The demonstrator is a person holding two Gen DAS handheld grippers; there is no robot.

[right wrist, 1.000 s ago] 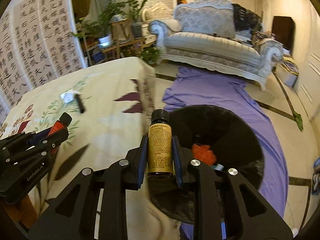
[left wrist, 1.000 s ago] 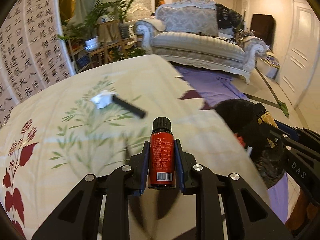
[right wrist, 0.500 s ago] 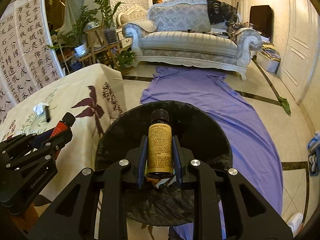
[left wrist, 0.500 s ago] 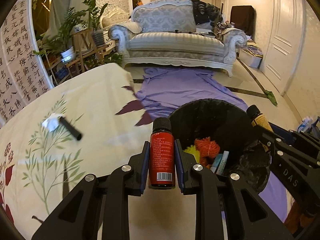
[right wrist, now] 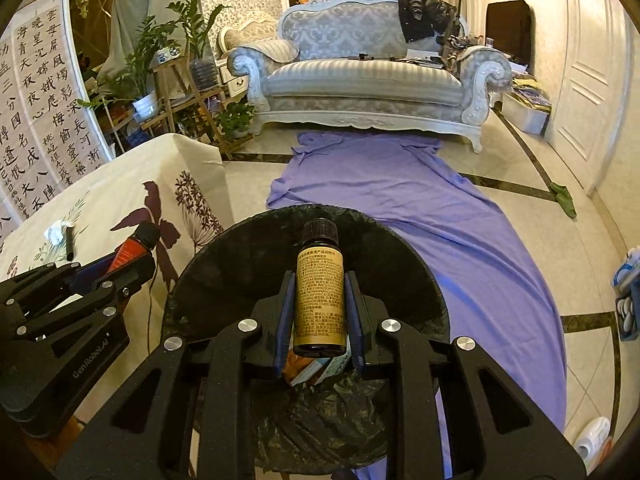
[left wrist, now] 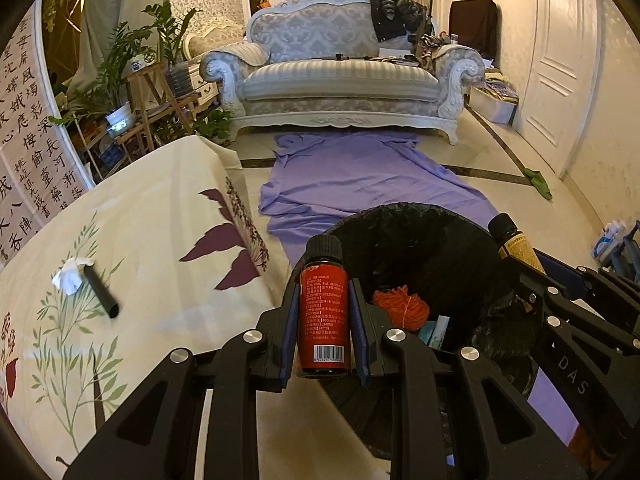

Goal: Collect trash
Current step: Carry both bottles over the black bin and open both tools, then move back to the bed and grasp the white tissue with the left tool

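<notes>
Now the left gripper (left wrist: 324,312) is closed on a red bottle (left wrist: 324,312), its two blue pads pressing the sides of the label, and the bottle stands upright with the black cap on top. The right gripper (right wrist: 319,304) holds a yellow bottle (right wrist: 319,300) in the same way, pinched at the middle of the body, cap up. I think this middle grip is chosen so that the bottles do not tip while they are carried.

Both grippers hang over the bin (right wrist: 256,236), which has a black bag inside. The yellow bottle is right above the opening; the red bottle looks to be near the left rim, only partly over the opening. So the right side seems ready to let go, while the left may need to go a little more to the right first, otherwise the bottle could hit the rim.

Inside the bin lie an orange ball of yarn (left wrist: 402,306) and some small packages.

On the table (left wrist: 160,208), to the left, a black tube (left wrist: 101,292) and a white paper scrap (left wrist: 70,277) touch each other. They are probably trash not yet collected.
</notes>
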